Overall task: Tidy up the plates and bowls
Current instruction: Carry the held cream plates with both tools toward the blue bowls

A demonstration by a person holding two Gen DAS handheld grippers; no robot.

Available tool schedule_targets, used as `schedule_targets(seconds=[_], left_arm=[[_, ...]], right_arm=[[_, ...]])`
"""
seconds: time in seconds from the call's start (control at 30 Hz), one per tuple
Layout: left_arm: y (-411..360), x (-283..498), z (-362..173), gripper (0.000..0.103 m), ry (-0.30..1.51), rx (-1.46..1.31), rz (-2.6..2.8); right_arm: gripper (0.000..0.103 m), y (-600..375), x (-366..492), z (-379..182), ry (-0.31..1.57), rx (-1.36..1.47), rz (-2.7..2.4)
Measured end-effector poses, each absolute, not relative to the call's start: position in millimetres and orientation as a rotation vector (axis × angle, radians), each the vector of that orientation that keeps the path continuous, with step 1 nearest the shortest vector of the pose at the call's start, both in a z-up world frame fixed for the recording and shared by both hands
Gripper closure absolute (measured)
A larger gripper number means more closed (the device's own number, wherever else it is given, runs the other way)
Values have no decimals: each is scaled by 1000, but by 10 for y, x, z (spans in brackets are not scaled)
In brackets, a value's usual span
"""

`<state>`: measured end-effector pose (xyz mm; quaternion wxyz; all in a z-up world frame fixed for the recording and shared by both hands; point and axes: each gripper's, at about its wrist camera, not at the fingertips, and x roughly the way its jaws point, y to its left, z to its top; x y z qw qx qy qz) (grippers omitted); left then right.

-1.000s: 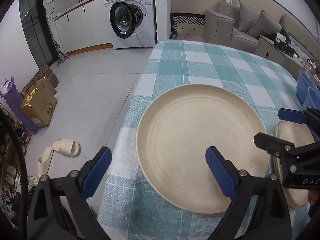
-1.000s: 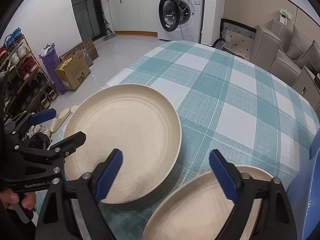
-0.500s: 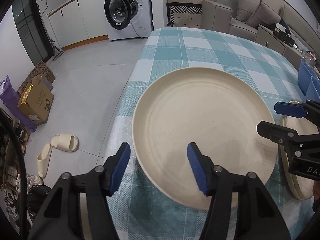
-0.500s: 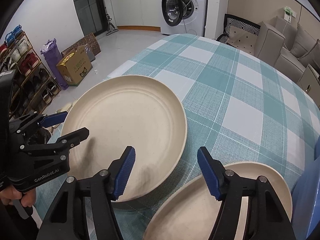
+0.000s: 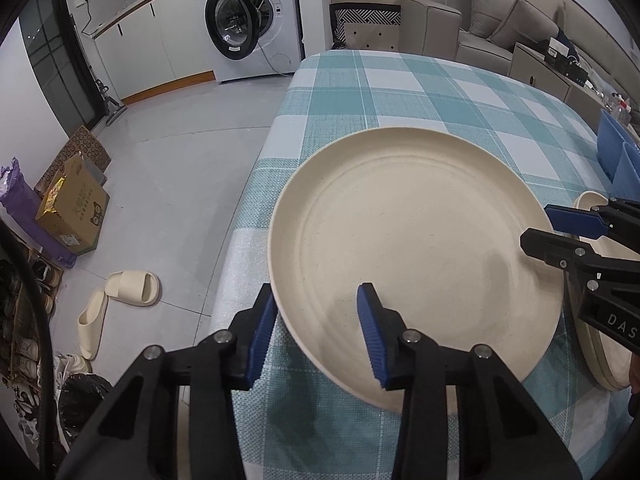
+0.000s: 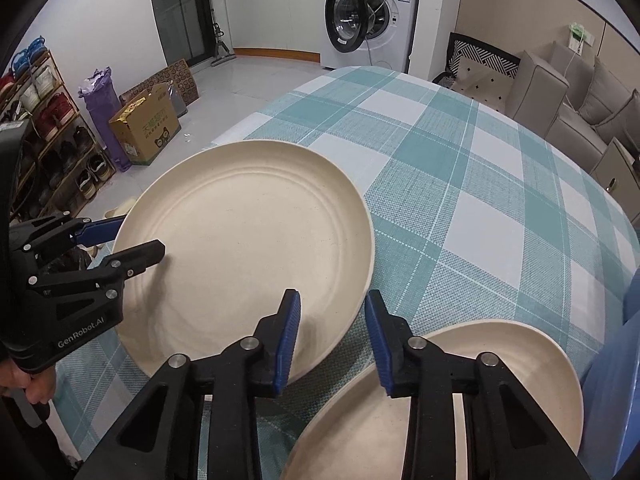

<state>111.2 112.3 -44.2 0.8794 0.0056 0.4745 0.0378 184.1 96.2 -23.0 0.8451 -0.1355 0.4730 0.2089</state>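
— Where is the large plate [image 5: 416, 248] sitting?

— On the checked tablecloth [image 5: 420, 92], at the table's left edge, rim slightly past it. A smaller plate [image 6: 480, 392] lies just beside it to the right.

— And the grippers?

— The left gripper [image 5: 316, 332] straddles the near-left rim, jaws narrowed but with a gap showing — not clamped yet, as far as I can tell. The right gripper [image 6: 332, 336] brackets the opposite rim, jaws likewise narrow.

— How will it handle?

— Stiff and probably light; the matte surface looks smooth, so it could slip. Best to pinch the raised rim on both sides and lift level.
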Motion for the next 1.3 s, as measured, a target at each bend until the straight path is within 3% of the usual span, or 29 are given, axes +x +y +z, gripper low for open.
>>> schedule_targets(seconds=[1.3], left_arm=[[963,902,65,67,807,-19,55]], right_arm=[[73,729,1421,295,762,-332,370]])
